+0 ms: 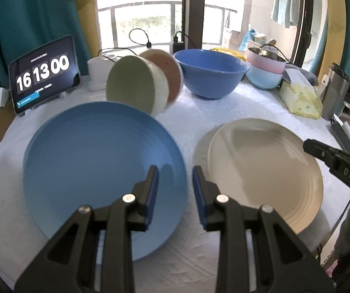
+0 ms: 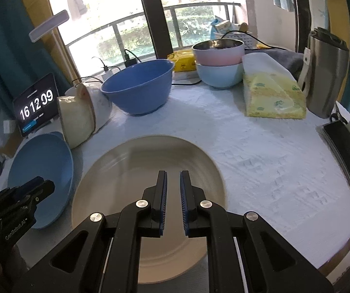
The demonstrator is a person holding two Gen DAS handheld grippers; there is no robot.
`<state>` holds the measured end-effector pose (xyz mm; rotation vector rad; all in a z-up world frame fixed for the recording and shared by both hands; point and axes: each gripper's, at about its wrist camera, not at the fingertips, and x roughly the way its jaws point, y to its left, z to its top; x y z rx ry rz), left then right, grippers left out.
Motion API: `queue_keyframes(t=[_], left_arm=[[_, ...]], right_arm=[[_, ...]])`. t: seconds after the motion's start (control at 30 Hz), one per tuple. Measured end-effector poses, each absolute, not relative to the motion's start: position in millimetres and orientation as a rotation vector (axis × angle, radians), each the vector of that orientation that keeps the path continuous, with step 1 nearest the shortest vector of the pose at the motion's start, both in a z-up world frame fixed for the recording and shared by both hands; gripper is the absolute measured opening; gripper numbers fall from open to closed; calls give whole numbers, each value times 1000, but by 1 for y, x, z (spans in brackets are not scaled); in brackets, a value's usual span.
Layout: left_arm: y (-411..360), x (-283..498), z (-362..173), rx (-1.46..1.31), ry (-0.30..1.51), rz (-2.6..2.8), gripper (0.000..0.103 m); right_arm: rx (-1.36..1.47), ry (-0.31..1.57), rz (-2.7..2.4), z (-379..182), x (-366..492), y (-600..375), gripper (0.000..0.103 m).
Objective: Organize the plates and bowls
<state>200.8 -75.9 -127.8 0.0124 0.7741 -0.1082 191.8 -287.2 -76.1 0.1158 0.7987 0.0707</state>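
Left gripper [image 1: 175,171] hangs over the gap between blue plate [image 1: 96,161] and cream plate [image 1: 267,171], jaws part open, holding nothing. Right gripper [image 2: 173,178], jaws nearly closed and empty, sits above the cream plate's centre. Bare tablecloth [image 2: 267,146] lies open at frame right; tipped bowls [image 1: 135,83] crowd the blue plate's far rim.

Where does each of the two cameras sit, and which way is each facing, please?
Left wrist: on the left gripper, looking down and forward over the blue plate; its fingers show.
Right wrist: on the right gripper, looking down over the cream plate; its fingers show.
Shared: both plates, each other's gripper, the blue bowl and the window behind.
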Motion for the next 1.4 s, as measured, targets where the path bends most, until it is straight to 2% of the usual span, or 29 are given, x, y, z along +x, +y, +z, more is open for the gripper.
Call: queue_keyframes(t=[0.27, 1.0, 1.07, 1.13, 1.4], left_arm=[[-57, 198, -124, -35, 753, -85, 43], [2, 187, -117, -103, 682, 2, 44], [7, 186, -116, -105, 673, 15, 44], [12, 185, -115, -108, 667, 26, 44], [36, 181, -113, -120, 643, 82, 44]], right_arm=[[89, 804, 93, -74, 193, -270, 12], [17, 824, 177, -76, 200, -210, 13], [11, 827, 182, -76, 201, -205, 15], [8, 828, 189, -76, 202, -201, 26], [-13, 835, 218, -78, 208, -182, 27]])
